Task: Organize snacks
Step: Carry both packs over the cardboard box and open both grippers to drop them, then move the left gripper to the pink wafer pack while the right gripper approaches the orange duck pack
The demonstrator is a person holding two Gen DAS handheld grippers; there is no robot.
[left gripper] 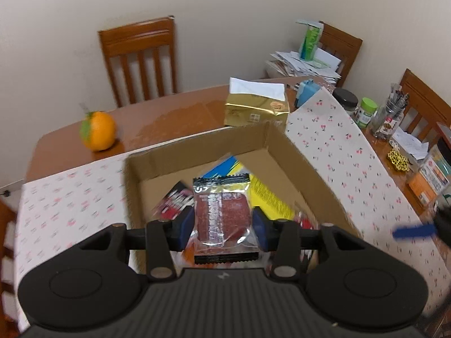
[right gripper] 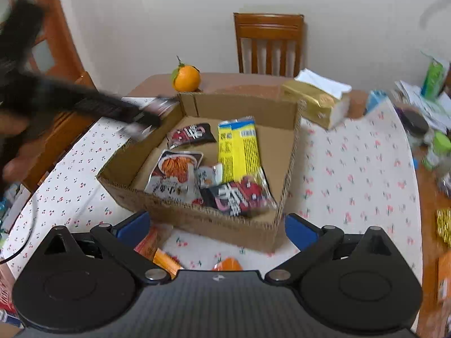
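Note:
My left gripper [left gripper: 222,225] is shut on a clear snack packet of red meat slices [left gripper: 222,211] and holds it above the near part of an open cardboard box [left gripper: 197,143]. In the right wrist view the box [right gripper: 225,225] holds a yellow packet [right gripper: 238,146], two black-and-red packets [right gripper: 191,133] and a noodle packet [right gripper: 174,171]. My right gripper [right gripper: 217,225] is open and empty, just before the box's near wall. The left gripper appears blurred at the box's left rim [right gripper: 135,118]. Orange snack packets [right gripper: 166,259] lie on the cloth under my right gripper.
An orange [left gripper: 98,131] sits on the wooden table beyond the box. A gold tissue pack [left gripper: 256,109] stands behind the box. Jars, papers and a pen cup [left gripper: 389,118] crowd the right side. Wooden chairs [left gripper: 141,59] stand around the table. A cherry-print cloth [left gripper: 338,146] covers the table.

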